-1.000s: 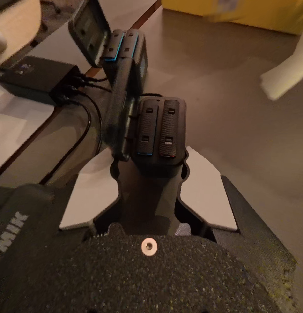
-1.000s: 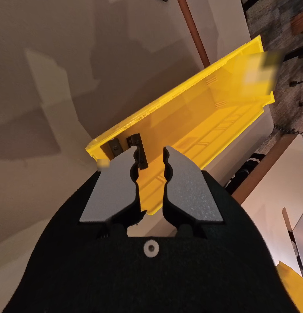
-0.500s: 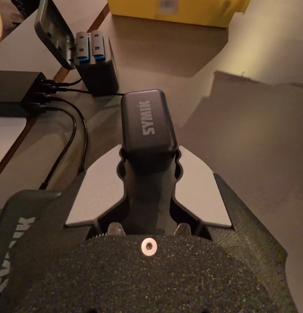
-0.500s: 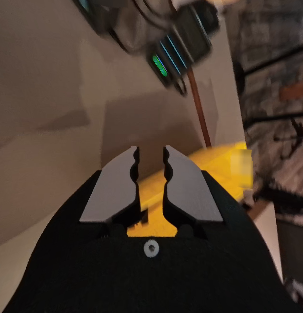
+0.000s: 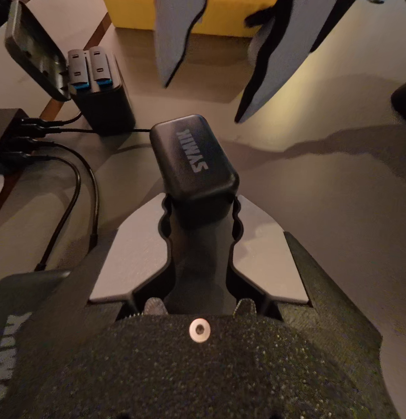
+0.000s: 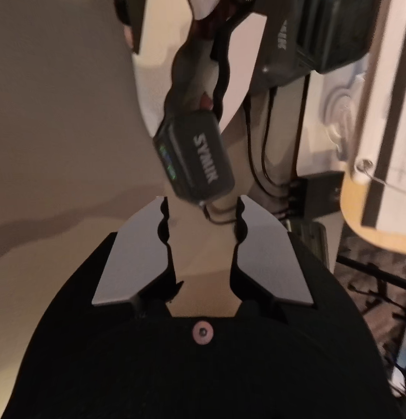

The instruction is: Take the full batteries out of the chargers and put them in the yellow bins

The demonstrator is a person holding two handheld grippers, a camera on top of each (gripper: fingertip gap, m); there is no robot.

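Note:
My left gripper [image 5: 200, 199] is shut on a black charger [image 5: 193, 158] whose lid is closed, holding it by its sides above the tan table. My right gripper [image 6: 202, 200] is open and empty, pointing at that same charger [image 6: 195, 158], which shows green lights on one side. In the left wrist view the right gripper [image 5: 200, 103] hangs in from the top, just beyond the charger. A second charger [image 5: 104, 108] stands at the back left with its lid [image 5: 31, 52] open and two blue-tipped batteries [image 5: 88, 68] in it. A yellow bin [image 5: 134, 15] sits at the far edge.
A black power hub [image 5: 4, 140] lies at the left, with black cables [image 5: 93, 192] running across the table to the chargers. It also shows in the right wrist view [image 6: 315, 195], next to a round wooden tabletop [image 6: 367, 226]. A wooden strip [image 5: 61, 102] marks the table's left edge. The gap from one gripper's tips to the other's is roughly 7 cm.
The lid of the charger in my left gripper went from open to closed. My right gripper swung away from the yellow bin to face that charger and opened wider.

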